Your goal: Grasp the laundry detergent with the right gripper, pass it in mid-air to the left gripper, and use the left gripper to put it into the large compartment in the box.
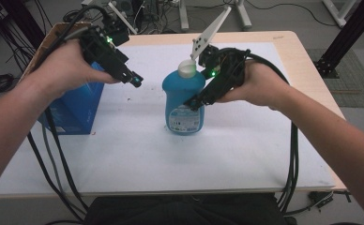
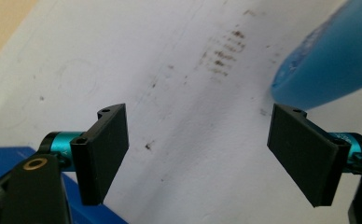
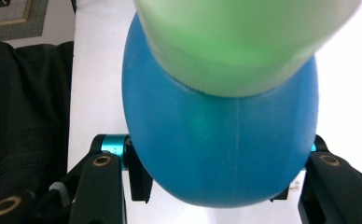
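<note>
A blue bottle (image 1: pixel 184 101) with a pale cap (image 1: pixel 187 69) stands upright in the middle of the white mat. My right gripper (image 1: pixel 194 102) comes in from the right, and its jaws are shut on the bottle's body. In the right gripper view the bottle (image 3: pixel 221 140) bulges between the right gripper (image 3: pixel 221 183) pads, with the cap (image 3: pixel 244 42) close to the lens. My left gripper (image 1: pixel 134 80) hovers to the left of the bottle, apart from it. The left gripper (image 2: pixel 198 154) jaws stand wide open over the stained mat, with the bottle (image 2: pixel 328 70) at the upper right.
A blue box (image 1: pixel 79 105) stands at the mat's left edge under my left hand, and its corner (image 2: pixel 6 156) is behind the left jaw. The white mat (image 1: pixel 124 154) covers a wooden table (image 1: pixel 302 56). Cables trail off the table's near edge on both sides.
</note>
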Tool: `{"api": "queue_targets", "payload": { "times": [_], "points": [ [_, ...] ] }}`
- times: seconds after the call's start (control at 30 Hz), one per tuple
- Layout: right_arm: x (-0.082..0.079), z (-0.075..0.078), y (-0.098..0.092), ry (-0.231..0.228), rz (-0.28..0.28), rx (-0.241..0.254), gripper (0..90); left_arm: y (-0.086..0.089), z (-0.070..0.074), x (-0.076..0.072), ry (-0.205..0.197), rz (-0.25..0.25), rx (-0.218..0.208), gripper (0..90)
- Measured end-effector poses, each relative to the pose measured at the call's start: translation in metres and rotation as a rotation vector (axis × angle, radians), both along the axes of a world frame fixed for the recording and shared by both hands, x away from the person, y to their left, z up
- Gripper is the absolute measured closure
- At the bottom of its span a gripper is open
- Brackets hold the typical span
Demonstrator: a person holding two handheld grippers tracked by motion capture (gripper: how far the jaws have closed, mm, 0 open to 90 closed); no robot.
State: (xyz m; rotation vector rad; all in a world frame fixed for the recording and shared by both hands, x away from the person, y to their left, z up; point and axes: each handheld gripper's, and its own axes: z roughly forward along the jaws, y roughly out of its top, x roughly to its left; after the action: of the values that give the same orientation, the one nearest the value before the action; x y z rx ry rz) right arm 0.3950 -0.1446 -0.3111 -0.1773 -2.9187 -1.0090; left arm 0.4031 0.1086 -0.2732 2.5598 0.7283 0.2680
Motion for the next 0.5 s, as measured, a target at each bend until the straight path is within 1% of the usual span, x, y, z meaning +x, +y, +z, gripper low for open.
{"api": "queue_targets", "payload": {
  "times": [0.1,0.17,0.2,0.23,0.27,0.3,0.33,0.37,0.4,0.47,0.5],
  "points": [
    [0.004,0.014,0.000,-0.002,0.008,-0.002,46.5,-0.004,0.020,-0.003,-0.013,-0.076,-0.014,20.7],
    [0.006,0.023,-0.001,-0.004,0.017,0.003,46.5,-0.007,0.036,-0.006,-0.010,-0.133,-0.032,20.6],
    [0.007,0.028,-0.001,-0.006,0.018,0.008,46.6,-0.009,0.043,-0.008,-0.005,-0.164,-0.053,20.7],
    [0.008,0.032,-0.001,-0.009,0.024,0.007,46.6,-0.011,0.051,-0.009,0.002,-0.191,-0.060,20.7],
    [0.009,0.037,0.000,-0.009,0.026,0.009,46.6,-0.014,0.058,-0.010,-0.001,-0.217,-0.049,20.6],
    [0.010,0.041,0.001,-0.010,0.032,0.012,46.6,-0.017,0.066,-0.012,-0.005,-0.247,-0.027,20.6],
    [0.010,0.046,0.002,-0.012,0.037,0.013,46.7,-0.021,0.073,-0.013,-0.004,-0.272,-0.018,20.6],
    [0.011,0.050,0.004,-0.012,0.045,0.016,46.7,-0.024,0.080,-0.013,0.000,-0.296,-0.016,20.6],
    [0.011,0.055,0.005,-0.016,0.054,0.012,46.6,-0.026,0.086,-0.013,0.008,-0.314,-0.031,20.7],
    [0.011,0.063,0.008,-0.024,0.065,0.014,46.9,-0.031,0.097,-0.013,0.024,-0.344,-0.044,20.7],
    [0.010,0.067,0.010,-0.031,0.075,0.013,46.9,-0.034,0.101,-0.012,0.024,-0.358,-0.034,20.7]
  ]
}}
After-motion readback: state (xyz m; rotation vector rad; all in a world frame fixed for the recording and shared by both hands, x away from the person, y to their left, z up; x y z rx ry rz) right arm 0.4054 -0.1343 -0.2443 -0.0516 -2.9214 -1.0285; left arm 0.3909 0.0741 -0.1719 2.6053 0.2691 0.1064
